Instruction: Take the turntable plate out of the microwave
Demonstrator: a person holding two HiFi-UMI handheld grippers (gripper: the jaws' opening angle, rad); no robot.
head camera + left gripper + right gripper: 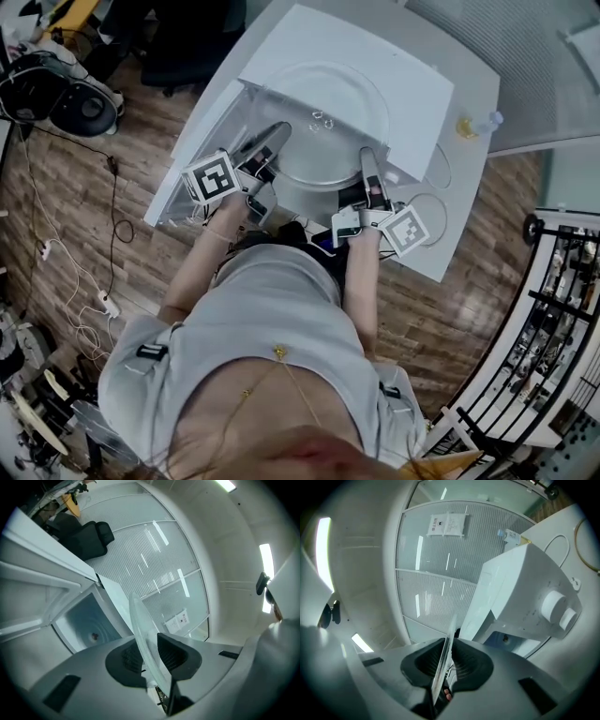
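1. nearest to us, on the side that the microwave (pixel 412 89) opens toward, our two forearms (pixel 211 253) reach toward it, with a gripper in each hand.
2. the left gripper (pixel 266 153) is in front of the microwave's opening, toward its door side. its jaws are clamped on one edge of the turntable plate (pixel 323 117), and the glass rim is pinched between the dark ribbed pads (pixel 173 656).
3. the right gripper (pixel 370 176) is also in front of the microwave, toward its knob side. its jaws are closed on the opposite edge of the plate, which shows edge-on between the pads in the right gripper view.
4. the plate is clear glass. it hangs between the two grippers, outside the microwave and in front of its opening, and both grippers carry it.
5. the microwave's door (pixel 192 150) stands swung open at the left of its body, and the cavity (pixel 77 616) shows a small hub (pixel 93 636) on its floor.
6. two round knobs (pixel 558 607) sit on the microwave's front, to the right of the opening.
7. the microwave stands on a white table (pixel 459 244), and a small bottle (pixel 480 124) sits on the table to the right of the microwave.
8. beyond the microwave rises a ribbed glass wall (pixel 154 559), with paper notices (pixel 447 525) stuck on it.
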